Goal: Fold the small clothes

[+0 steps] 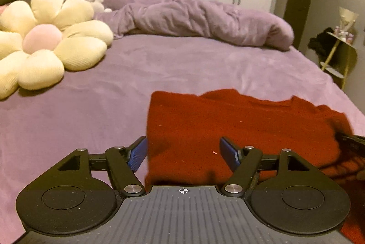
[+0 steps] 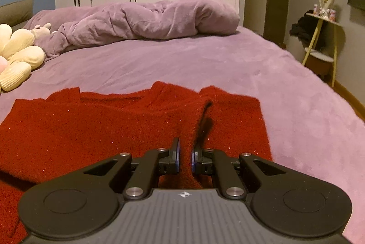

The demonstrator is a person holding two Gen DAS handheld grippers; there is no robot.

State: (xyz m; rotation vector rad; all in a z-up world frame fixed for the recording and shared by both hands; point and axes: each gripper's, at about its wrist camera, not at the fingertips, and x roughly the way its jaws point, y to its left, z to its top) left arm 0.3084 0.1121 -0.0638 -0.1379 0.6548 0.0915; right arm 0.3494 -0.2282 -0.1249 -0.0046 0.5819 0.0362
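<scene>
Red knit garment [image 2: 91, 125] lies spread on the purple bed [image 2: 205, 61], near the front edge, mostly flat.

Right gripper [image 2: 185, 153]: fingers nearly together, clamped on a raised ridge of the red knit. The pinched fold runs forward from the pads and stands up above the rest of the cloth. Garment extends left of this gripper in a broad flat panel; a narrower panel lies to its right, ending in a straight side edge on the sheet.

Left gripper [image 1: 183, 151]: fingers wide apart, blue pads [image 1: 138, 155] showing, nothing between them. It hangs over the garment's [image 1: 228, 129] left part; the left pad sits about at the garment's left side edge, the right pad over the knit. Contact with cloth cannot be told.

Far edge of garment is uneven.

Open sheet lies beyond the garment up to the bunched purple duvet [image 1: 194, 18]. Flower cushion [image 1: 45, 38] sits well apart, far left. Right of the garment, bare sheet reaches the bed's edge.
</scene>
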